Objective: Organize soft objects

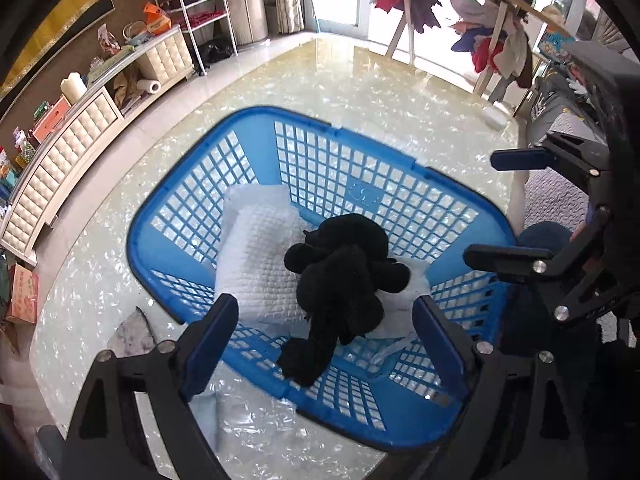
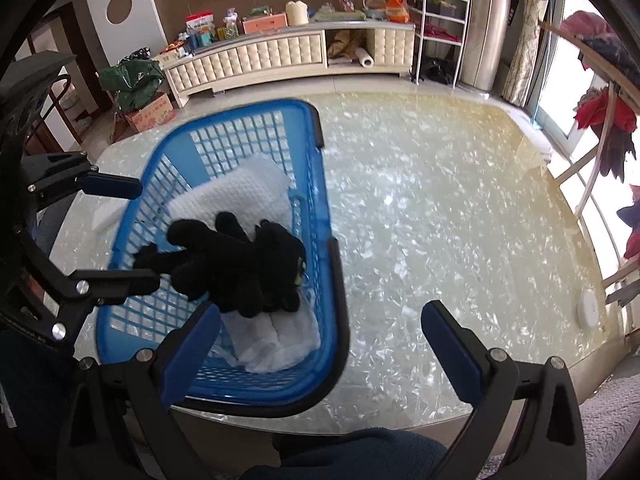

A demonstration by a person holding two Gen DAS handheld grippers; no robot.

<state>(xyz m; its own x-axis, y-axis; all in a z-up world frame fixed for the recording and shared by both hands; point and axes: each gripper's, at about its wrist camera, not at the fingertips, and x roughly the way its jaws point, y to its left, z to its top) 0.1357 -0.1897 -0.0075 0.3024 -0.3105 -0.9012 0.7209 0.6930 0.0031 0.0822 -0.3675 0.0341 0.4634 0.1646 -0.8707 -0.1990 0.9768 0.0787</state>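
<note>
Pearly table, blue basket, black plush lengthwise, head perhaps far end.

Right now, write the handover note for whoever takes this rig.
Left tool: open, empty, above the blue basket.
Right tool: open, empty, over the basket's near rim and the table.
In the basket: black plush toy lying on a white waffle towel and other white cloths.
Done: those items are in.
Left: no other soft item shows on the table; check out of view.
</note>
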